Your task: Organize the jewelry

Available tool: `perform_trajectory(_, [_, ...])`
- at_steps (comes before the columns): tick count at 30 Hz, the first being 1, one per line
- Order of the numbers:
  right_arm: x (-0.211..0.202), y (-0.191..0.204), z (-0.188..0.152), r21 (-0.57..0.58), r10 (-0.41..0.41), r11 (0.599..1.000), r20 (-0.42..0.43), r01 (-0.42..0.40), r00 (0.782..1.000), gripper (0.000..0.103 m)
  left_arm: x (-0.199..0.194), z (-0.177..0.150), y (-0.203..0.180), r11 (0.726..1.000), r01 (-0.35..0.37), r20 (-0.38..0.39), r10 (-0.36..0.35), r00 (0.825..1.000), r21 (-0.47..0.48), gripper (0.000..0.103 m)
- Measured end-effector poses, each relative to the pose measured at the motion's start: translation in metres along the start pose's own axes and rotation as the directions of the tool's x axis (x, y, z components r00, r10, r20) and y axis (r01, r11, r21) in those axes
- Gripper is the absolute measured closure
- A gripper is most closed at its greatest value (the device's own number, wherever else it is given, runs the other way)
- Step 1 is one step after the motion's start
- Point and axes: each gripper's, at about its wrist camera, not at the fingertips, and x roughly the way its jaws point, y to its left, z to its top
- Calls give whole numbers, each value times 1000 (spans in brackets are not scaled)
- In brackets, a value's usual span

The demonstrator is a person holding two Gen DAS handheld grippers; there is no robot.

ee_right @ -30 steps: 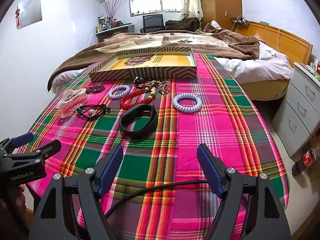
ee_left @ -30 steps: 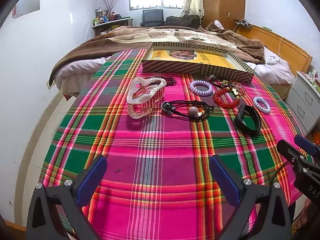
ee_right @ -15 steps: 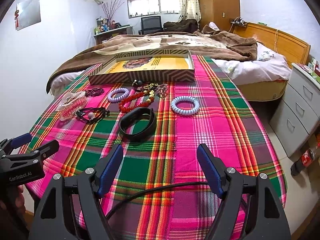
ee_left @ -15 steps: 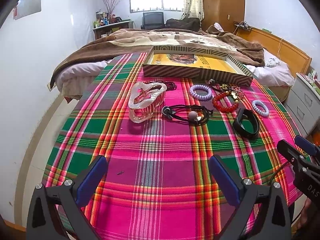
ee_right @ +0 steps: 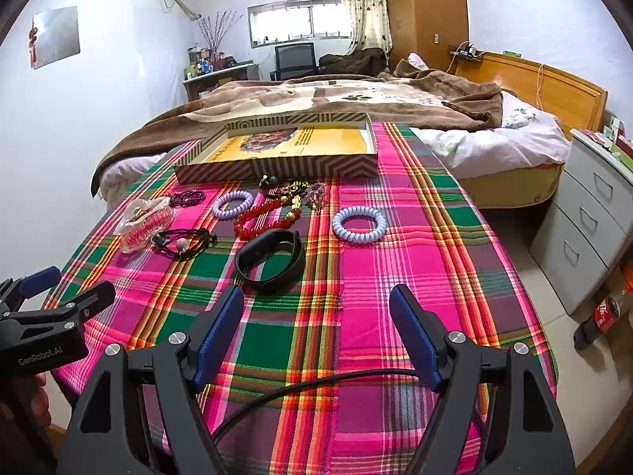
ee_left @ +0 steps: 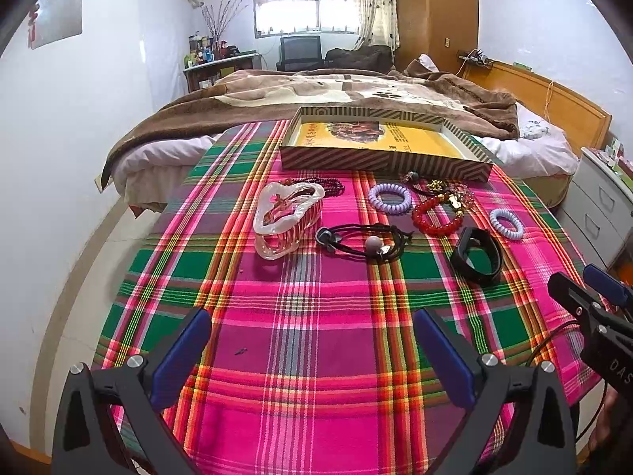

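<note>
Over the last second both views have drawn slightly nearer to the jewelry, so the pieces sit a little larger and lower in each picture, while nothing on the plaid cloth (ee_left: 316, 356) covering the bench has moved. The left gripper (ee_left: 312, 350) hovers above the near part of the cloth with its jaws spread wide and nothing between them; the right gripper (ee_right: 316, 330) does the same, its jaws wide apart and empty, with the black band (ee_right: 271, 261) lying just beyond its left finger. All the jewelry still lies loose in a row in front of the striped box (ee_left: 385, 156), which stands open at the far edge of the bench with nothing visible inside: the clear hair claw (ee_left: 287, 217) on the left, the black cord bracelet (ee_left: 364, 241) beside it, the lilac coil tie (ee_left: 389, 198), the red bead bracelet (ee_left: 437, 217), a tangle of gold and dark beaded pieces (ee_right: 296, 194) close to the box wall, and the pale blue coil tie (ee_right: 359, 224) off to the right. My reading is that the sorting has not begun and this is only the approach; the black band looks the likeliest first pick for the right side and the claw or cord bracelet for the left.
</note>
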Motion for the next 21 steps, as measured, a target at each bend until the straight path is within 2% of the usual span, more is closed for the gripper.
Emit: perform_trajectory(21, [-1,-1,1,1,0,1000,-2,0,1000,27,1,-1,-2,1000,2,-8,-3,1000,-1,0])
